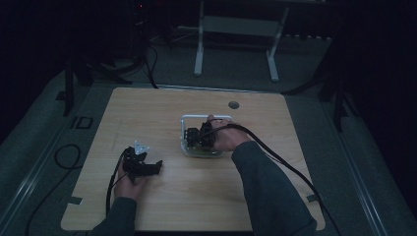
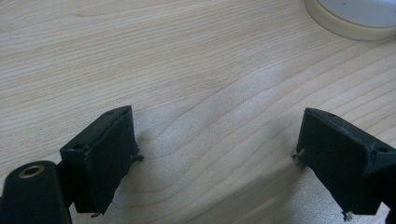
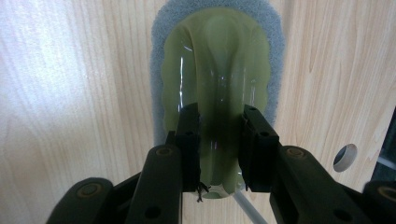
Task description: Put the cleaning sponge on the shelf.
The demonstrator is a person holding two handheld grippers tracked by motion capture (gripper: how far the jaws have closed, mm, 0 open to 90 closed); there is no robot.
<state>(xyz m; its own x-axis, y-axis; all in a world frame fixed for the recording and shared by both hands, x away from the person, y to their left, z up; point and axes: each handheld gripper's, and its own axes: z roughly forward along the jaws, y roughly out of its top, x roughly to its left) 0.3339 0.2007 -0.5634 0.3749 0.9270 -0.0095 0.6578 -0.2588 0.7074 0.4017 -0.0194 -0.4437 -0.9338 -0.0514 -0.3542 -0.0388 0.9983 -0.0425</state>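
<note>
On the wooden table (image 1: 162, 105), right gripper (image 3: 218, 140) jaws clamp a translucent yellow-green scrubber (image 3: 217, 70), grey-edged; left gripper (image 2: 215, 154) jaws apart.

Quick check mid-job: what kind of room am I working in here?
Probably a dim lab or recording workspace: a bare wooden table with a cable hole, grey carpet, a white frame stand behind, cables on the floor.
</note>
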